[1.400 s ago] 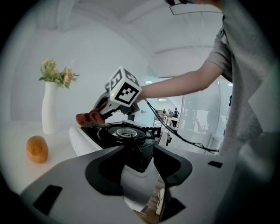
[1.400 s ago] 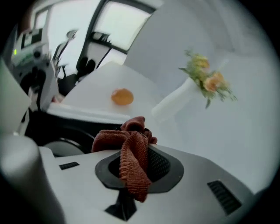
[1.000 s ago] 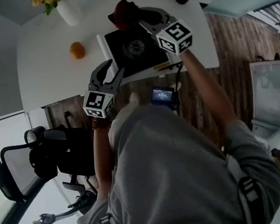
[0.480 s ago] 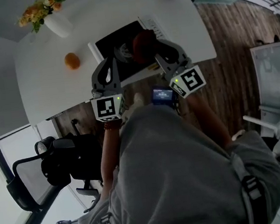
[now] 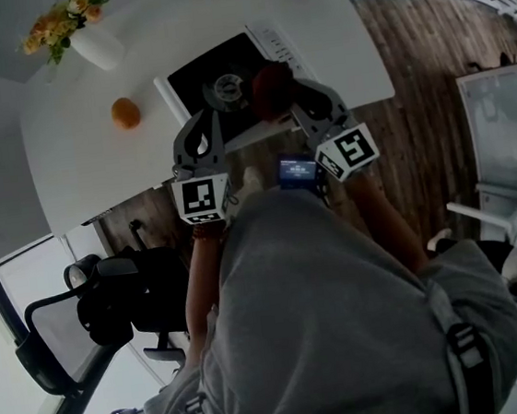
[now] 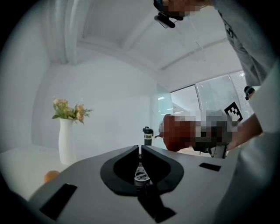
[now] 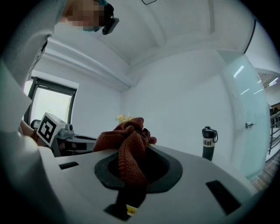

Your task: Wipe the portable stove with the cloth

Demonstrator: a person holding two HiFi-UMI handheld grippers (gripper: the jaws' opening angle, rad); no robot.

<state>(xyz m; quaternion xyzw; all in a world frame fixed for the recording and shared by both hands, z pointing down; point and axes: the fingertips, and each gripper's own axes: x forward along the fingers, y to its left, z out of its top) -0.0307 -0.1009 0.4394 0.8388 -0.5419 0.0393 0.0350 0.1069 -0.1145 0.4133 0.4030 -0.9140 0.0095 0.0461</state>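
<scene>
My right claw (image 5: 295, 101) is clamped on the bunched reddish-brown cloth (image 5: 270, 87), its jaws having just squeezed a little tighter. The cloth sits over the near right corner of the portable stove (image 5: 190, 74); I cannot tell whether it touches. My left claw (image 5: 204, 118) is pressed together on nothing, at the stove's near edge. I judge the wiping is under way, with the stove's left and far parts probably still to do.

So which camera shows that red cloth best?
The right gripper view: the cloth fills the middle, weave clear, pinched between the jaws. The head view shows a small dark lump beside the stove; the left gripper view shows it mostly blurred.
</scene>
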